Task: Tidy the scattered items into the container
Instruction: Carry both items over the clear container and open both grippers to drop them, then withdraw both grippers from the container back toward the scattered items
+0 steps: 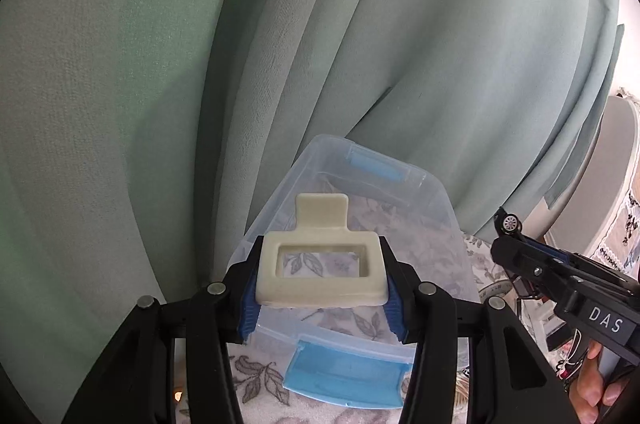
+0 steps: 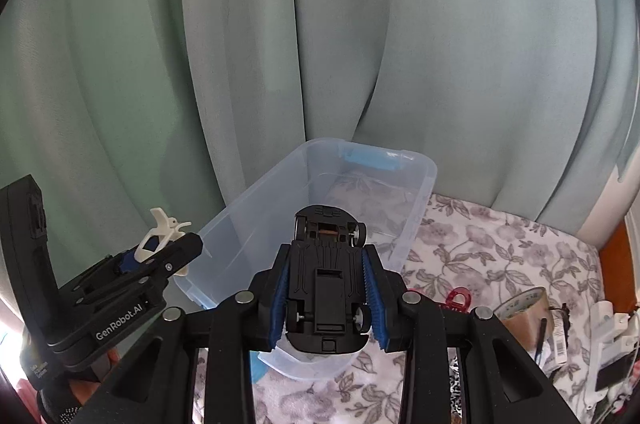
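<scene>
Clear plastic storage container (image 2: pixel 420 180) on floral cloth (image 2: pixel 500 248); left gripper (image 1: pixel 322 280) clamps cream rectangular plastic frame (image 1: pixel 320 274), right gripper (image 2: pixel 328 300) clamps upturned black toy car (image 2: pixel 328 280), both above it.

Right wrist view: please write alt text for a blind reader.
The right gripper holds a black toy car, underside up, above a clear plastic bin on a floral cloth. The left gripper holds a cream plastic piece beside the bin.

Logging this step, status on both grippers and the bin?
Left gripper shut on cream plastic frame. Right gripper shut on black toy car, underside up. Both above clear bin; nothing blocking.
</scene>
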A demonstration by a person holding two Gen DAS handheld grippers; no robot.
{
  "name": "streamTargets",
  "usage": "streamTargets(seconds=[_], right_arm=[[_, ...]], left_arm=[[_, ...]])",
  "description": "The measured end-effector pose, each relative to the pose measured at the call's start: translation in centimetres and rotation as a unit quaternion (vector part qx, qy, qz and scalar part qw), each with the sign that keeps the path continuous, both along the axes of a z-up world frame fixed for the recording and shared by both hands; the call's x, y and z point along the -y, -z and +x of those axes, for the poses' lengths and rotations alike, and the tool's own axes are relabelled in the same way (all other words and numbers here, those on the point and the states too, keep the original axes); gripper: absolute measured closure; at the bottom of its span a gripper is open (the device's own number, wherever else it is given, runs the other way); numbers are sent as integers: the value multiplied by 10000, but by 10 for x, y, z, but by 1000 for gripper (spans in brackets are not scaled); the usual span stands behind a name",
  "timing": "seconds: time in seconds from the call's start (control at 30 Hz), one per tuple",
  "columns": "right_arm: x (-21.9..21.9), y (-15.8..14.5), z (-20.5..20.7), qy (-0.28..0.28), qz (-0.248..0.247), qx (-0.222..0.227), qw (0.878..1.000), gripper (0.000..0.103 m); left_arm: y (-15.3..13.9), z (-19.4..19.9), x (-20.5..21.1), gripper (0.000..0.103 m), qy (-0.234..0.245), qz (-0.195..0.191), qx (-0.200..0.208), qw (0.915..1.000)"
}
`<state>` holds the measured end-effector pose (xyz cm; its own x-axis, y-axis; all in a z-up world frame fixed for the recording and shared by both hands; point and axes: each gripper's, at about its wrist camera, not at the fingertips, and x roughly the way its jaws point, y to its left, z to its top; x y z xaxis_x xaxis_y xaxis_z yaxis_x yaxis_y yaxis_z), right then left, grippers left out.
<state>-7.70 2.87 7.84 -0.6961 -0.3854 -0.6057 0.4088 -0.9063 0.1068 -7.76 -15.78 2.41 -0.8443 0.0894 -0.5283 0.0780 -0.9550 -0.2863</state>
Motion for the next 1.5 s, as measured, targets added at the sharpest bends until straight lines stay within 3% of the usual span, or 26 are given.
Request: streamTargets(seconds=[0.37,0.73,0.87,1.03,1.27,1.3,1.37,1.5], right_arm=[[30,42,-35,-231,345,413,9983,66],[26,70,-48,-219,353,774,9961,65],[24,70,-47,-318,272,737,9964,57],[22,68,-44,-333,258,634,9971,55],[8,60,-37,-287,48,542,9981,49],[6,58,-35,-273,29,517,9983,47],[-2,53,-30,-173,-24,474,9987,33],[-24,42,-16,-37,-339,412,9986,32]], left_arm=[[30,-37,-1,51,96,-6,355,9993],[29,-39,-5,50,187,-245,348,9989],[29,-39,-6,41,238,-219,368,9988],[29,-37,-7,36,271,-226,441,9984],[25,-33,-15,22,225,-237,551,9979],[23,-32,-17,18,189,-264,555,9979],[18,-27,-20,15,157,-342,525,9979],[5,-14,-37,12,199,-560,361,9976]])
